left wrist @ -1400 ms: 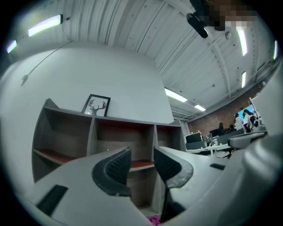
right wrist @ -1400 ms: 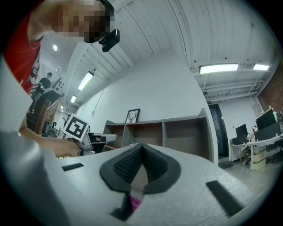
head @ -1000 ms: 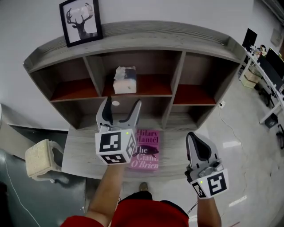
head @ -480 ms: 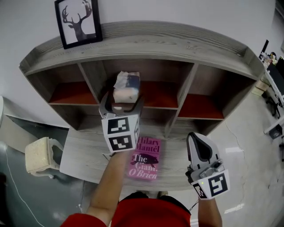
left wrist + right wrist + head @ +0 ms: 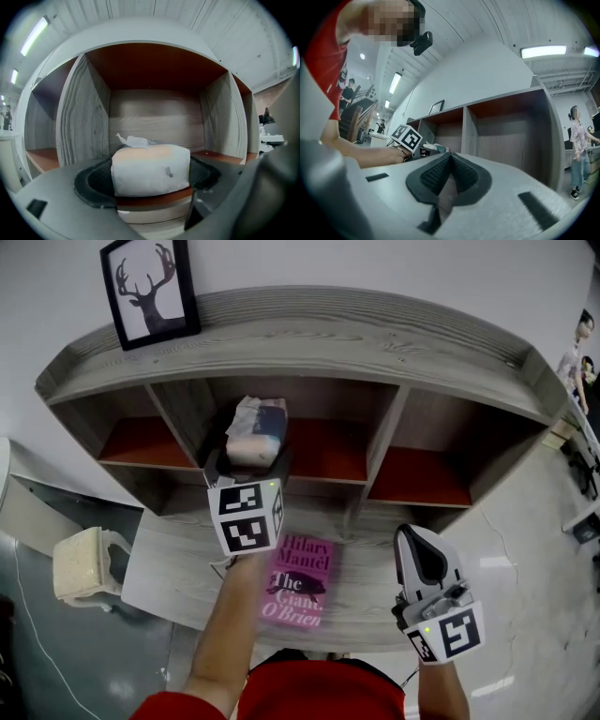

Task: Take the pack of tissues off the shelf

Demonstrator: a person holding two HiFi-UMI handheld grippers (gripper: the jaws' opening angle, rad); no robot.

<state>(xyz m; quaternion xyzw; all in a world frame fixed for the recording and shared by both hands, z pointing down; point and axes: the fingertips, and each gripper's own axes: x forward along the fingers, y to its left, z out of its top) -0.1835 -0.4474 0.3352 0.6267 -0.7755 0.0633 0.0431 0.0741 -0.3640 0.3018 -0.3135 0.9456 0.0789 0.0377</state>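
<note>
Grey wooden shelf [image 5: 309, 334] fills the scene, its cubbies floored in red-brown. Left gripper [image 5: 247, 465] reaches into the upper middle-left cubby, jaws spread wide on either side of the pack of tissues [image 5: 255, 432] and not squeezing it. Right gripper [image 5: 414, 538] hangs low, well apart, jaws together and empty. The pack lies flat, its long axis seemingly front to back, one end facing out and a tissue tuft poking up.
</note>
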